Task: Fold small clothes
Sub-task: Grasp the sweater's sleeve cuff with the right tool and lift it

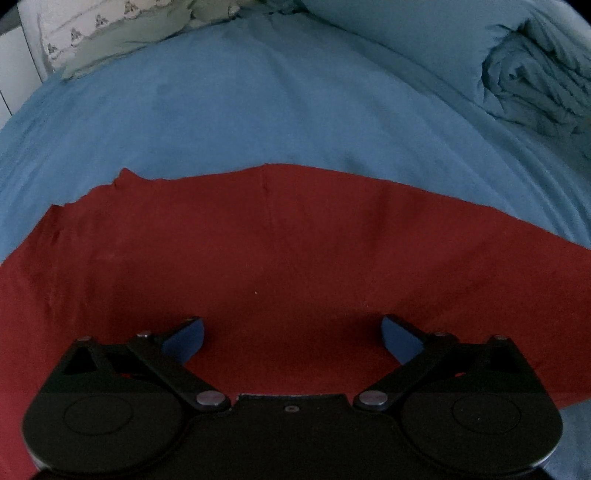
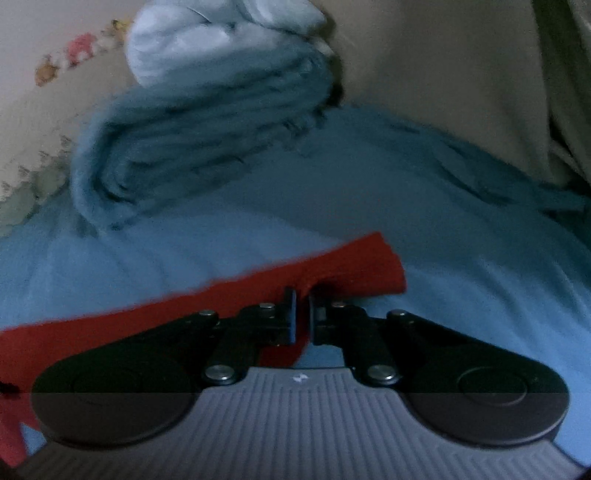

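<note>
A red garment [image 1: 280, 240] lies spread flat on the blue bed sheet [image 1: 240, 103]. My left gripper [image 1: 291, 332] is open, its jaws wide apart just above the red cloth near its front part, holding nothing. In the right wrist view, my right gripper [image 2: 303, 306] is shut on an edge of the red garment [image 2: 354, 266], near its far corner, and the cloth runs off to the left under the gripper body.
A folded blue blanket [image 1: 532, 81] sits at the back right of the bed; it also shows in the right wrist view [image 2: 199, 147]. A pale patterned pillow [image 1: 110, 33] lies at the back left. A beige wall [image 2: 443, 74] rises behind the bed.
</note>
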The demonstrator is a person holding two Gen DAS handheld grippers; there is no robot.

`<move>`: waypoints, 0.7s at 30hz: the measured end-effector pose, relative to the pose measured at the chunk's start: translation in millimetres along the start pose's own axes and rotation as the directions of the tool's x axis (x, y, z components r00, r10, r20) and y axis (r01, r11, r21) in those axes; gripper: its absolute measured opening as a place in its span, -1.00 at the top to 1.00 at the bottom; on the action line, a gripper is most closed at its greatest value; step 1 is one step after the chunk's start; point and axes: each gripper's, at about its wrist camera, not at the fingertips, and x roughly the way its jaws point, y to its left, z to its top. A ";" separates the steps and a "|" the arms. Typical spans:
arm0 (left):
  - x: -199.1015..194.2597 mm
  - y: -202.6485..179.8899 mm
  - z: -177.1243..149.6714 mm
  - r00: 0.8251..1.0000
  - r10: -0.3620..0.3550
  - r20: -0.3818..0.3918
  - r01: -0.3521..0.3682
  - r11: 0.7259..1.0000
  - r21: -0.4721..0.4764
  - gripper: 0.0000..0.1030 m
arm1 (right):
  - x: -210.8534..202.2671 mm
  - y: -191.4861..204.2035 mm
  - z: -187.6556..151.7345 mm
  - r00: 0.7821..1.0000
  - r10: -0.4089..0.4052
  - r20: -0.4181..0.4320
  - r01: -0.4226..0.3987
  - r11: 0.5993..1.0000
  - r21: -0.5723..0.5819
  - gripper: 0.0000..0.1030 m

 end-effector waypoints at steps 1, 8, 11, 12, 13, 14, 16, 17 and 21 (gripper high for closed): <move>0.5 1.6 4.5 1.000 -0.013 -0.011 0.013 1.000 -0.007 -1.00 | -5.3 12.2 7.9 0.999 0.031 0.011 -0.030 1.000 -0.008 0.58; -63.7 78.0 3.9 0.996 -0.045 0.082 0.049 0.997 -0.051 -1.00 | -52.4 152.1 57.4 0.937 0.336 0.091 -0.325 0.938 -0.122 0.58; -99.7 130.6 -10.9 0.989 0.009 0.146 -0.001 0.998 -0.060 -1.00 | -77.7 234.3 55.0 0.850 0.520 0.079 -0.502 0.847 -0.176 0.59; -109.1 149.5 -17.7 0.987 0.029 0.157 -0.019 0.998 -0.064 -1.00 | -85.7 263.2 48.4 0.812 0.580 0.064 -0.560 0.805 -0.193 0.59; -118.1 170.9 -26.8 0.986 0.050 0.161 -0.039 0.997 -0.072 -1.00 | -93.5 295.5 36.9 0.765 0.643 0.037 -0.622 0.753 -0.216 0.59; -124.4 189.7 -35.7 0.984 0.069 0.162 -0.056 0.995 -0.083 -1.00 | -99.2 325.9 22.2 0.720 0.694 0.003 -0.674 0.700 -0.237 0.59; -132.7 227.7 -57.6 0.981 0.124 0.149 -0.107 0.987 -0.121 -1.00 | -104.7 376.7 -13.5 0.645 0.761 -0.074 -0.749 0.609 -0.263 0.59; -134.3 246.4 -69.6 0.980 0.152 0.127 -0.133 0.981 -0.144 -1.00 | -105.1 401.4 -37.5 0.617 0.777 -0.126 -0.775 0.571 -0.271 0.59; -136.0 304.9 -117.1 0.988 0.138 0.066 -0.118 0.964 -0.238 -1.00 | -93.3 468.2 -145.0 0.612 0.716 -0.334 -0.788 0.520 -0.329 0.60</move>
